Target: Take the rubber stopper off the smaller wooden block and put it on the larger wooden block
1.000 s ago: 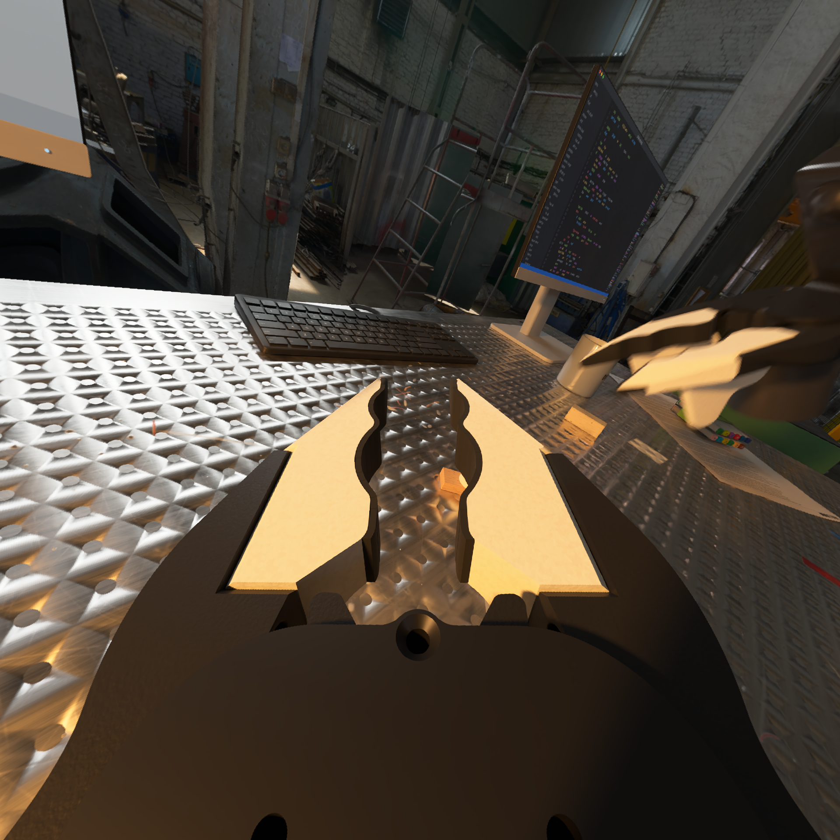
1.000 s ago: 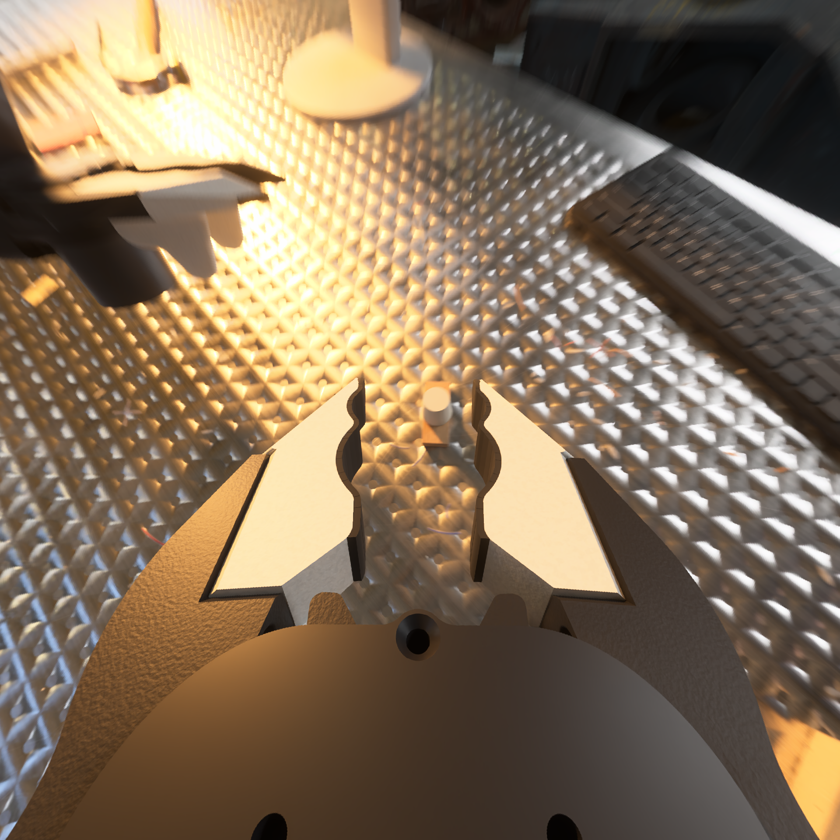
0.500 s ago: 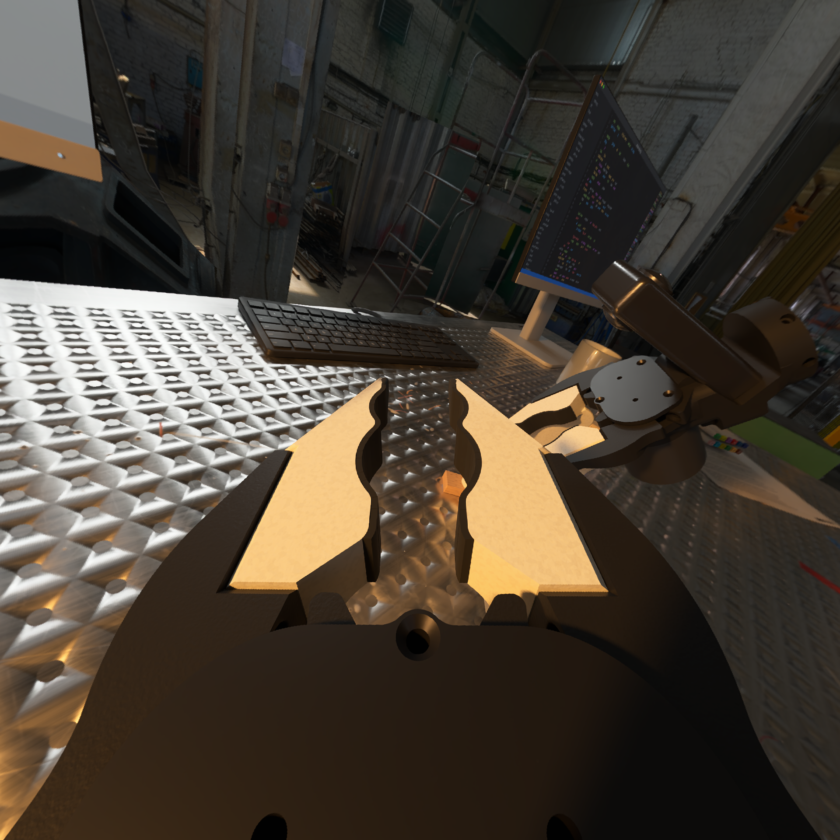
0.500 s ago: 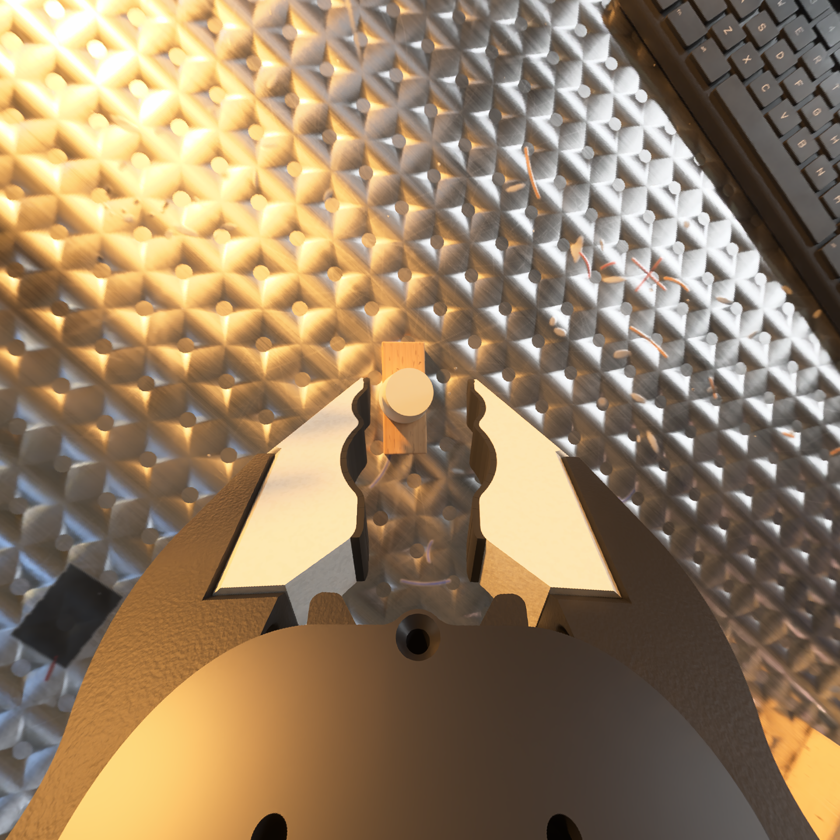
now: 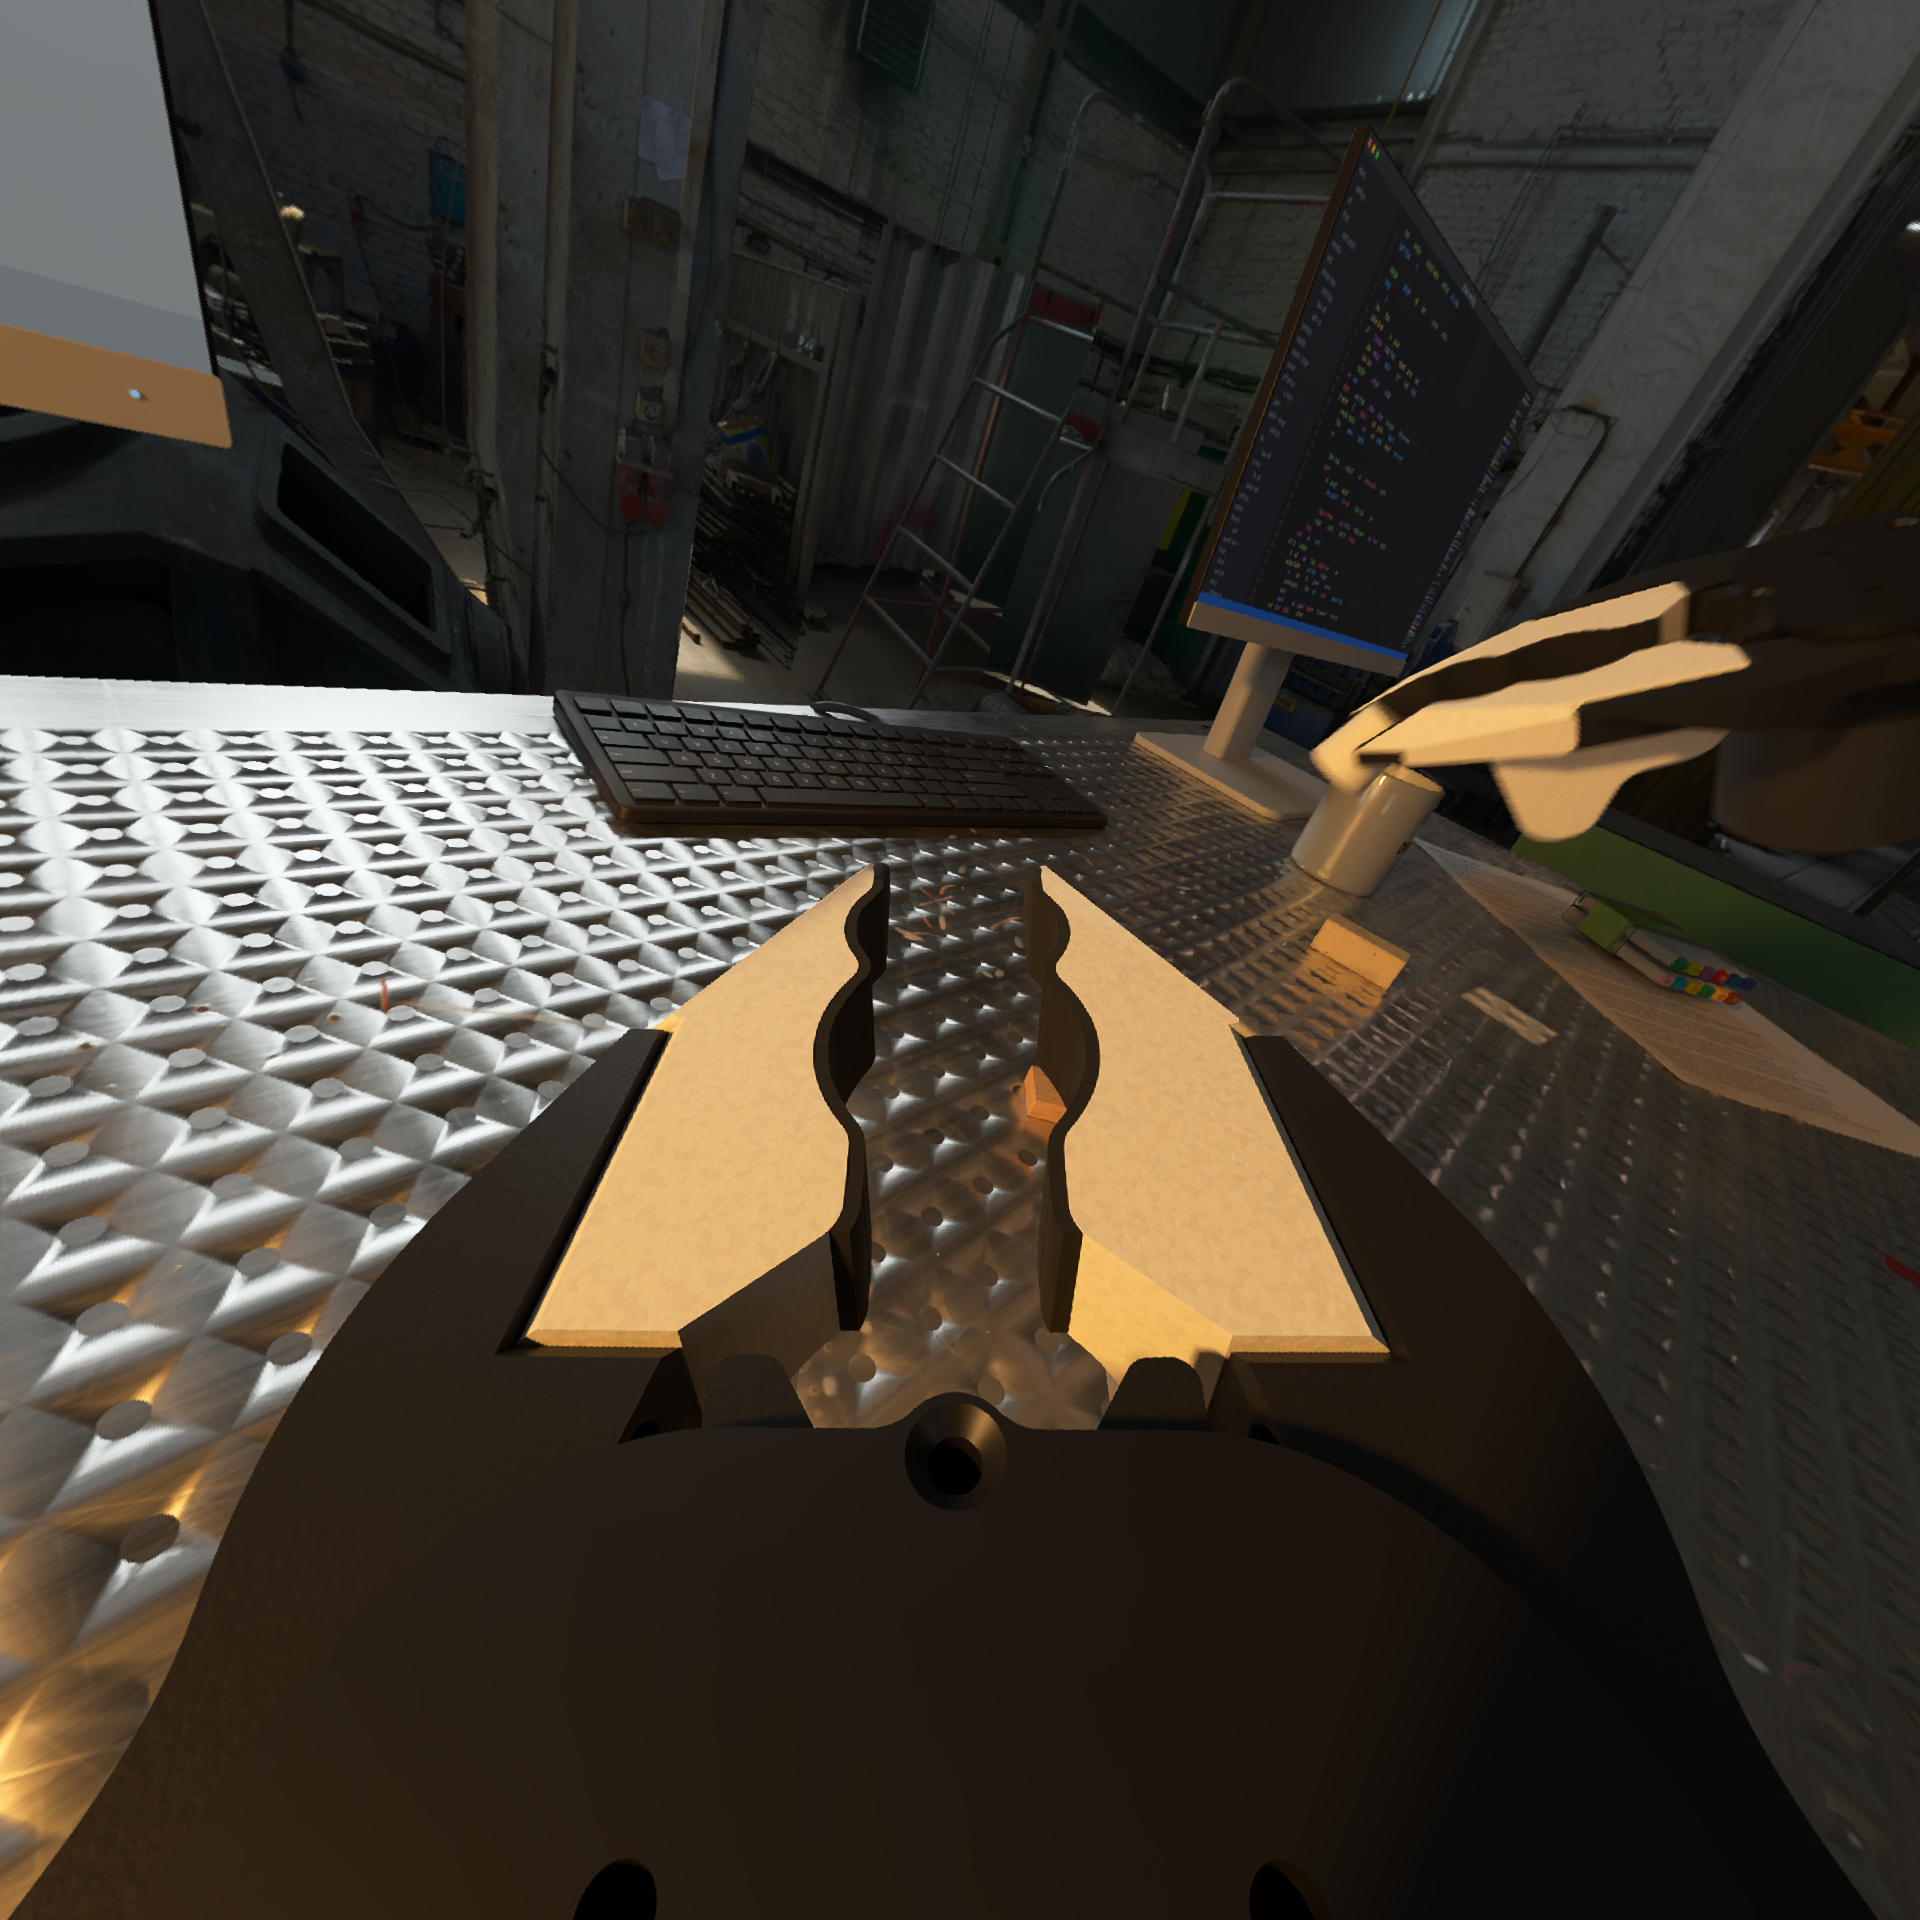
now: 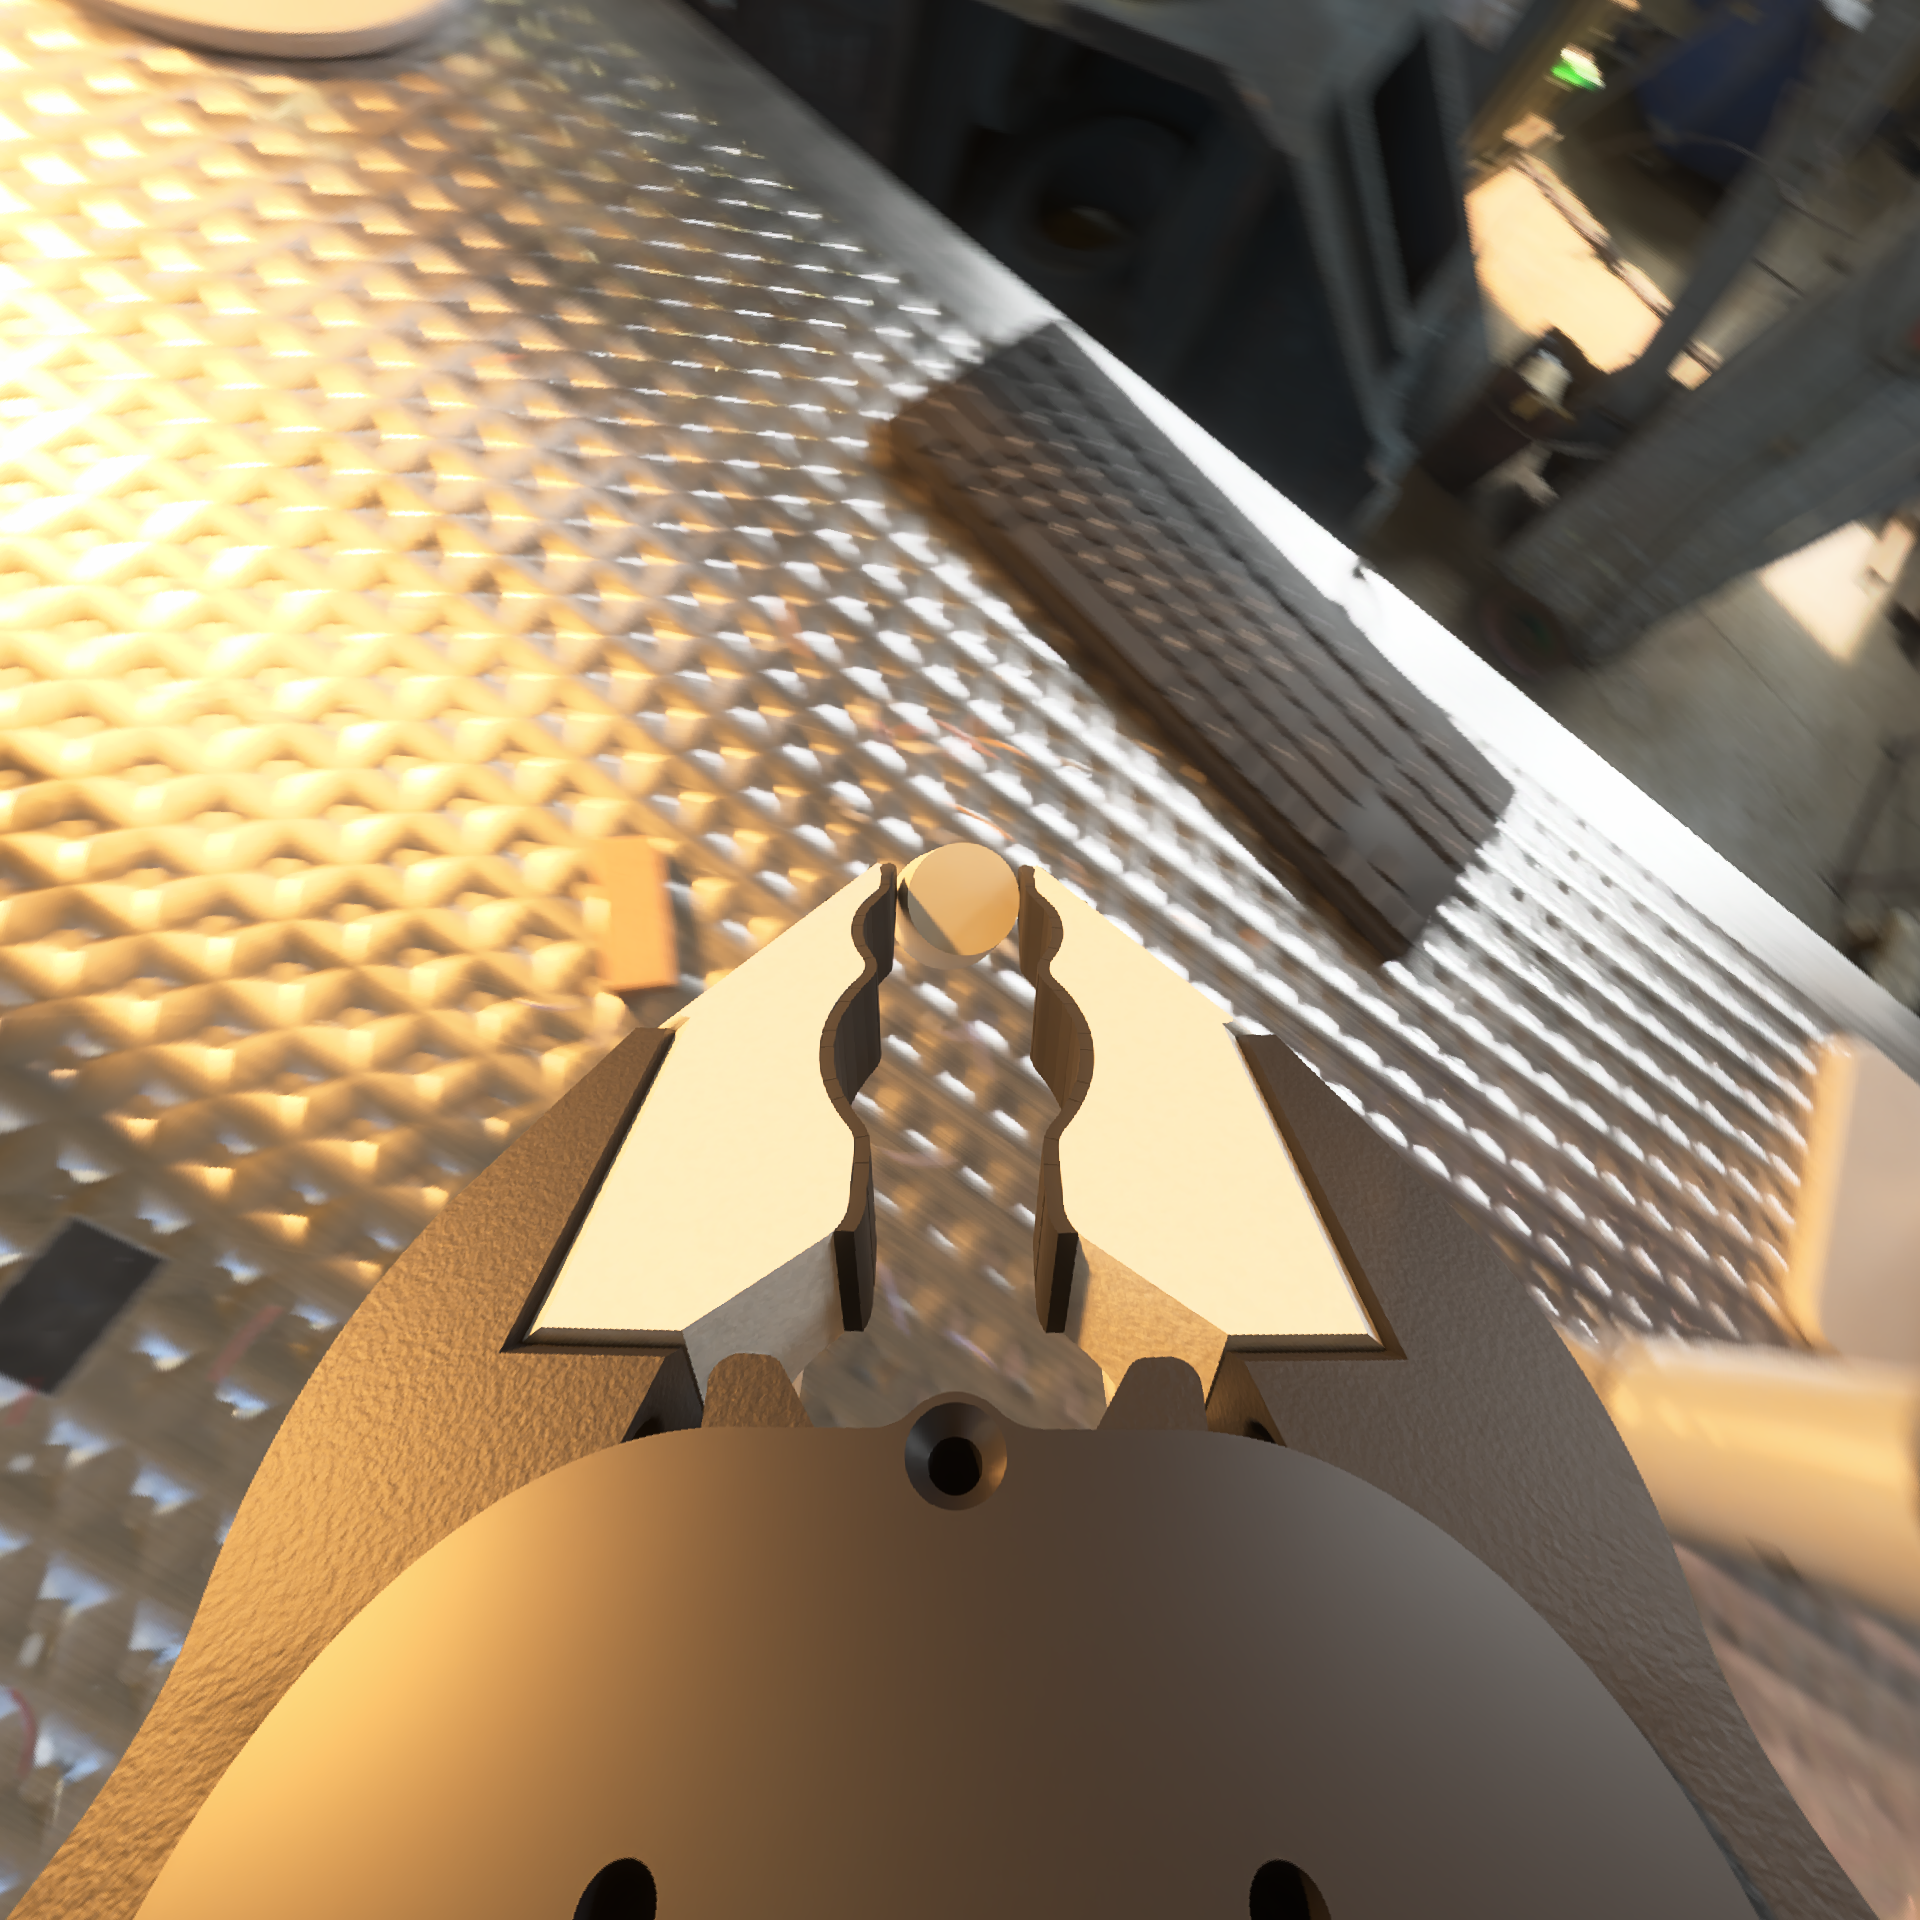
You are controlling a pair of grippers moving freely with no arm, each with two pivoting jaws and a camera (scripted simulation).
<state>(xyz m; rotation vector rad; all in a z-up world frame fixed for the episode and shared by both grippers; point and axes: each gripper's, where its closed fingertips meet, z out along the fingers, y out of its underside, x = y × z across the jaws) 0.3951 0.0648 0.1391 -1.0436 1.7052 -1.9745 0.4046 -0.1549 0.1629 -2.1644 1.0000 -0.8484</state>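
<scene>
The pale, round rubber stopper (image 6: 956,902) sits pinched between the right gripper's (image 6: 956,883) fingertips, clear of the small wooden block (image 6: 636,914) lying flat on the studded metal table (image 6: 416,520), while the larger wooden block (image 5: 1359,954) lies well apart.

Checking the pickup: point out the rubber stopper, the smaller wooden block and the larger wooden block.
rubber stopper (image 6: 957,900): right wrist view, its round flat end face.
smaller wooden block (image 6: 636,928): right wrist view, its top face.
larger wooden block (image 5: 1357,954): left wrist view, its pale top face.
</scene>
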